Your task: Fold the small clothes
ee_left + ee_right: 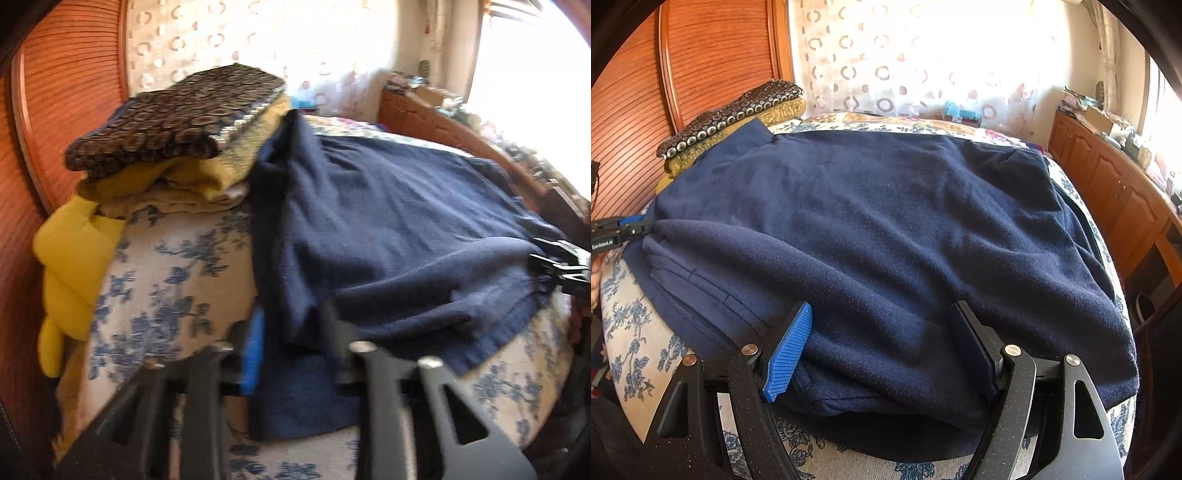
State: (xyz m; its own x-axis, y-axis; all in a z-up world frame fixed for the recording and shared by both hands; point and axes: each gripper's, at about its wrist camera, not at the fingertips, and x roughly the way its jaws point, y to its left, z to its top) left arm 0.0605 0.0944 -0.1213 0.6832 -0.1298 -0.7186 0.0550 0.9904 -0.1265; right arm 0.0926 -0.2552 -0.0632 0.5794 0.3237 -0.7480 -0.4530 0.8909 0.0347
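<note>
- The bed (pixel 631 332), covered in a cream spread with blue flowers, fills the lower part of both views; it carries everything else.
- The navy garment (pixel 886 229) lies spread across the bed, taking most of the right wrist view; its near part is folded over into a thick roll with a hem beneath, and its far left corner reaches up against the stack of folded cloths.
- A wooden slatted panel (pixel 635 110) stands behind the bed on the left; a sheer curtain (pixel 886 55) with ring shapes hangs at the back, bright with daylight; a wooden cabinet (pixel 1108 192) with cluttered top runs along the right.
- The stack of folded cloths (pixel 177 147) sits at the far left of the bed: a dark ring-patterned piece on top, mustard and beige pieces below; a yellow quilted cover (pixel 70 266) hangs down beside it.
- The right gripper (pixel 882 347) rests low over the near edge of the navy garment; its jaws stand spread wide, the fold of cloth lying between them, the blue ribbed pad (pixel 788 354) touching the fabric.
- The left gripper (pixel 295 332) sits at the garment's left edge; the view is blurred, and its jaws stand apart with navy cloth draped between them; whether they pinch it cannot be told.
</note>
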